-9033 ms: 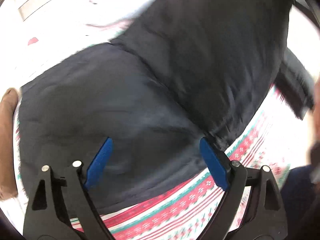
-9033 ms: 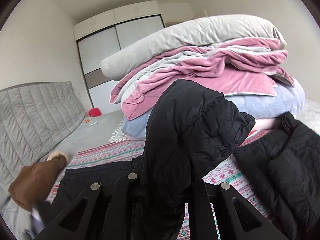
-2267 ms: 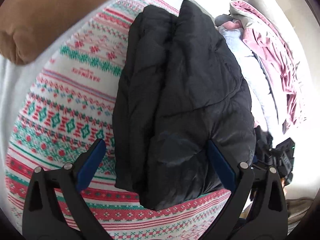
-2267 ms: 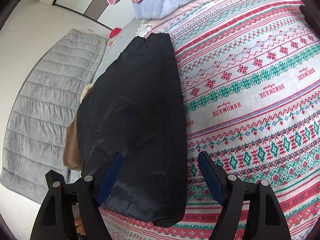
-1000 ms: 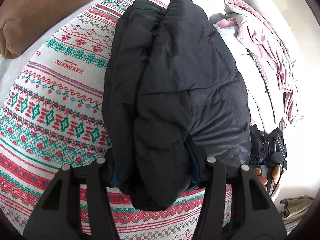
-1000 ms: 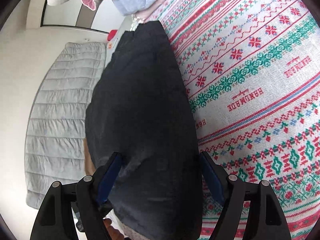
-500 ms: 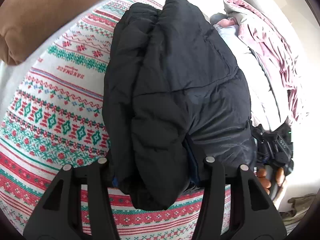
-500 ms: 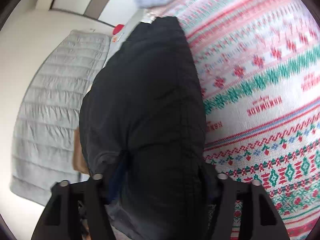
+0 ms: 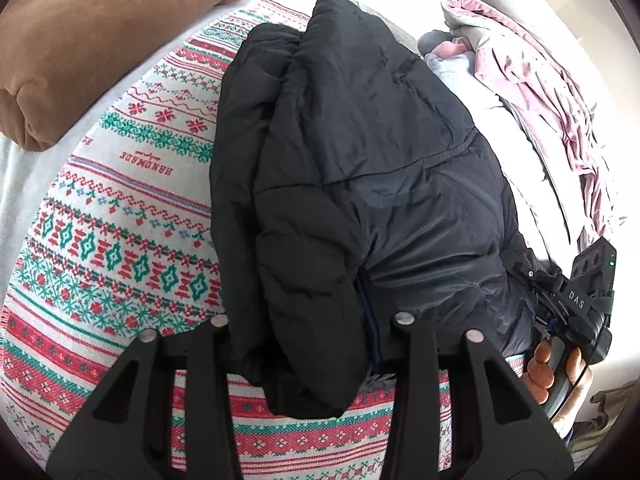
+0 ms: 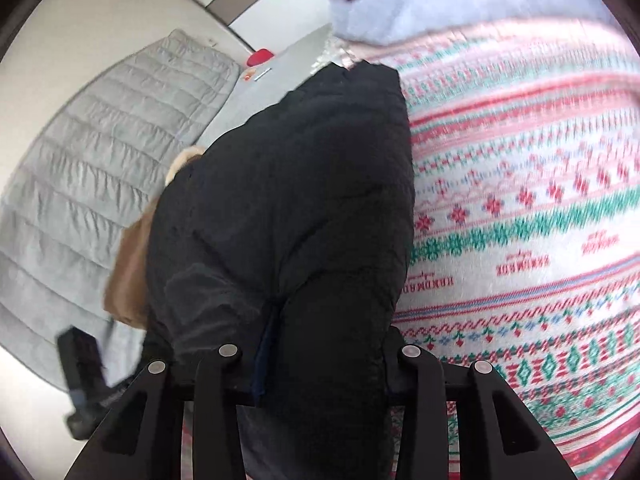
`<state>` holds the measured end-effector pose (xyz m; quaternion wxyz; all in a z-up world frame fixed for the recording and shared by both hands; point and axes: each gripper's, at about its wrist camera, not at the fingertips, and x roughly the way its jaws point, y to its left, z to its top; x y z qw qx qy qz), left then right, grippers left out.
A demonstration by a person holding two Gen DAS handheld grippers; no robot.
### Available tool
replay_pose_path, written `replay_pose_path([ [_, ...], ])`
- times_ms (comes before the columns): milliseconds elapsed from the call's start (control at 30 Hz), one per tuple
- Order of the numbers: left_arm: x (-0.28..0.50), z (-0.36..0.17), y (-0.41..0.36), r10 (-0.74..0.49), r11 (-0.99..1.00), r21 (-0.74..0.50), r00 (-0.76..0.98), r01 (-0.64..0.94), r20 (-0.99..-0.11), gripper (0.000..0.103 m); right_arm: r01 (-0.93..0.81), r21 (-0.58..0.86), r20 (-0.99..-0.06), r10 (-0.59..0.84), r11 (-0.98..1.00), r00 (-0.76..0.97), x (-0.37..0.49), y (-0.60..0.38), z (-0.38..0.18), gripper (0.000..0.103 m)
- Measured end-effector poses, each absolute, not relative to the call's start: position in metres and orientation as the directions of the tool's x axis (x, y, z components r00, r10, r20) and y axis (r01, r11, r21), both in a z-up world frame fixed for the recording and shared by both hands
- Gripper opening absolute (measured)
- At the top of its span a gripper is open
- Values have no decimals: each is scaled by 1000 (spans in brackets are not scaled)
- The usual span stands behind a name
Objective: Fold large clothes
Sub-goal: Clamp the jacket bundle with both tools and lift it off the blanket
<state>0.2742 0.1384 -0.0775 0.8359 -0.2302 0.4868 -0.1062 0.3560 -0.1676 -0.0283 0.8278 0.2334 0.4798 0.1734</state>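
- The black padded jacket (image 9: 360, 152) lies folded into a long bundle on the patterned blanket (image 9: 120, 240), running from 6 o'clock up toward 12 o'clock in the left wrist view; in the right wrist view the same jacket (image 10: 288, 208) fills the middle of the frame.
- The left gripper (image 9: 308, 332) has its fingers closed on the near end of the jacket; the fingertips are buried in the fabric and cannot be seen.
- The right gripper (image 10: 316, 364) likewise clamps a thick fold of the jacket, with a thin dark blue edge showing between the folds at 6 o'clock.
- In the left wrist view the other handheld gripper sits at 4 o'clock, touching the jacket's edge; its black body reads "DAS", and the right hand (image 9: 556, 376) wraps its handle.
- The blanket is knitted in red, green and white bands; the word "HANDMADE" is readable upside down at 9 o'clock in the left wrist view and, blurred, at 3 o'clock in the right wrist view.
- A brown cushion (image 9: 92, 36) lies at 10 o'clock, partly cut off by the frame.
- A pile of pink, grey and pale blue bedding (image 9: 532, 92) lies at 2 o'clock, beside the jacket.
- The right wrist view is motion-blurred; a grey quilted headboard (image 10: 100, 168) stands at 9 o'clock, and a small red thing (image 10: 260, 57) at 11 o'clock is too small to name.
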Motion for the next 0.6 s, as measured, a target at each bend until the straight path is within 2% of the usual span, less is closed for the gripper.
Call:
replay_pose_path([
  [200,272,-80,144,-406,865,-498,509,-54,-759,39,-99,486,-729,465,868,502,352,-152,-20,39],
  [600,275,-87,146,-451,832,-549,486,-74,-749,47,-114,455,-740,446,883,503,348,-160,-25,39],
])
